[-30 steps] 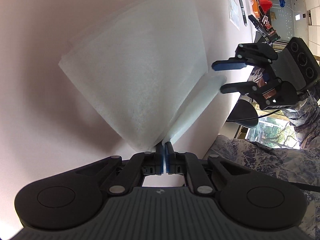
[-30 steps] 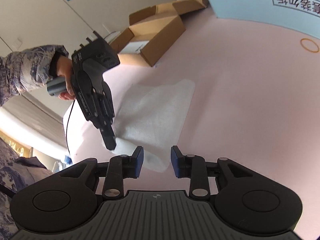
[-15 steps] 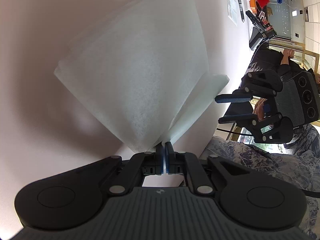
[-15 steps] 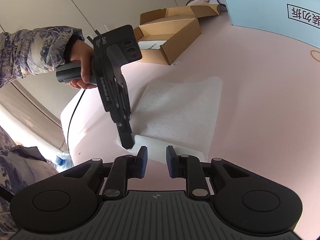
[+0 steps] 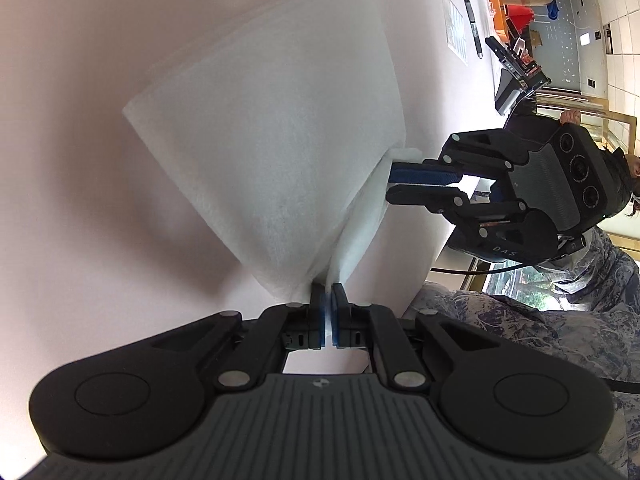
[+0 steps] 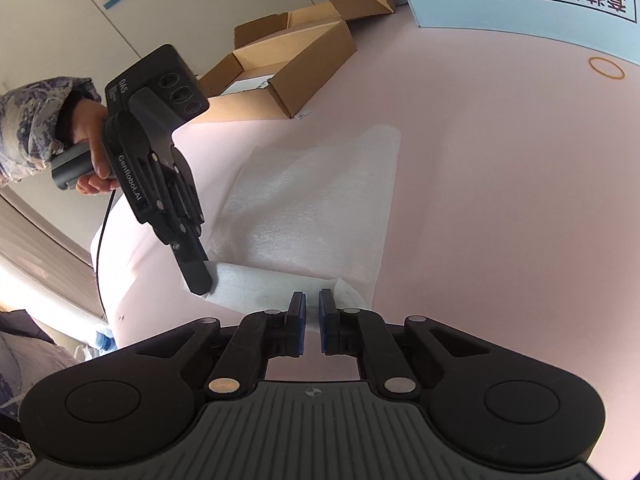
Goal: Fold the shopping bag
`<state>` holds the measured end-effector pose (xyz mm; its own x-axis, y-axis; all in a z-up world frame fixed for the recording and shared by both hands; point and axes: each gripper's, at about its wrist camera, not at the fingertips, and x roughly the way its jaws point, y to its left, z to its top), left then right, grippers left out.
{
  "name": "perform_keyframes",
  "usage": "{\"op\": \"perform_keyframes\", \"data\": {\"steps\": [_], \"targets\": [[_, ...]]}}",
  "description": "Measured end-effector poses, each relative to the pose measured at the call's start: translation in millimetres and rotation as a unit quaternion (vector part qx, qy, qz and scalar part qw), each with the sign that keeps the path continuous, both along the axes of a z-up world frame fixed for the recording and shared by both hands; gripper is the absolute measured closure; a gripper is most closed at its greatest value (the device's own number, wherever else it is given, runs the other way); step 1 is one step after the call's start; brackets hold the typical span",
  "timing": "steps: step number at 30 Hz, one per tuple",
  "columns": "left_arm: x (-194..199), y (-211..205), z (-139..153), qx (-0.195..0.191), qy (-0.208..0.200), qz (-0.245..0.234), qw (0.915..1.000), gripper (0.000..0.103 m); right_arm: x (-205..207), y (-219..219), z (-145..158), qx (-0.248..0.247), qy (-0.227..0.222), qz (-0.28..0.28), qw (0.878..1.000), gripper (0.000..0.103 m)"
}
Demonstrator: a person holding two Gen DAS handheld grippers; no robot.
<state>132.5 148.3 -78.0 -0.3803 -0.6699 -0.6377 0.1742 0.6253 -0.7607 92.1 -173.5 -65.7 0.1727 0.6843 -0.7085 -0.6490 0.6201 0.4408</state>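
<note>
Shopping bag (image 6: 320,204) white nonwoven, flat on pink table (image 6: 500,200), near edge lifted, left gripper (image 5: 328,312) clamped on corner, right gripper (image 6: 313,312) slightly apart at the opposite corner, grip unclear.

White shopping bag (image 6: 316,204) flat on pink counter (image 6: 500,184), near edge lifted. Left gripper (image 6: 198,280) pinching corner, up-left of right gripper (image 6: 313,312); right jaws narrowly apart at bag edge.

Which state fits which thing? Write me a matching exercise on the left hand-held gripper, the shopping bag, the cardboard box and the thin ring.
1. left hand-held gripper
2. shopping bag
3. cardboard box
4. thin ring

A. brown, flaps open
B. orange, lying flat
C. shut on a bag corner
D. white, one edge lifted

Pairs: 1-C, 2-D, 3-A, 4-B
</note>
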Motion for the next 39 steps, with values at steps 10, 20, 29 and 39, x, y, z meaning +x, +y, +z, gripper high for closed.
{"op": "perform_keyframes", "data": {"steps": [10, 20, 29, 39], "targets": [[-57.2, 30.3, 97.4, 0.002, -0.209, 0.107, 0.9721, 0.089, -6.0, -0.9, -1.1, -0.009, -0.038, 0.011, 0.999, 0.102], [-135.0, -49.0, 89.2, 0.073, -0.374, 0.165, 0.9097, 0.094, -17.7, 12.0, 2.0, -0.046, -0.083, 0.026, 0.995, 0.102], [-138.0, -52.5, 60.6, 0.137, -0.379, 0.201, 0.8925, 0.094, -19.7, 18.8, 1.2, -0.059, -0.097, 0.027, 0.993, 0.102], [-137.5, -44.4, 58.7, 0.154, -0.387, 0.221, 0.8817, 0.093, -26.6, 21.5, 2.8, -0.073, -0.120, 0.042, 0.989, 0.102]]}}
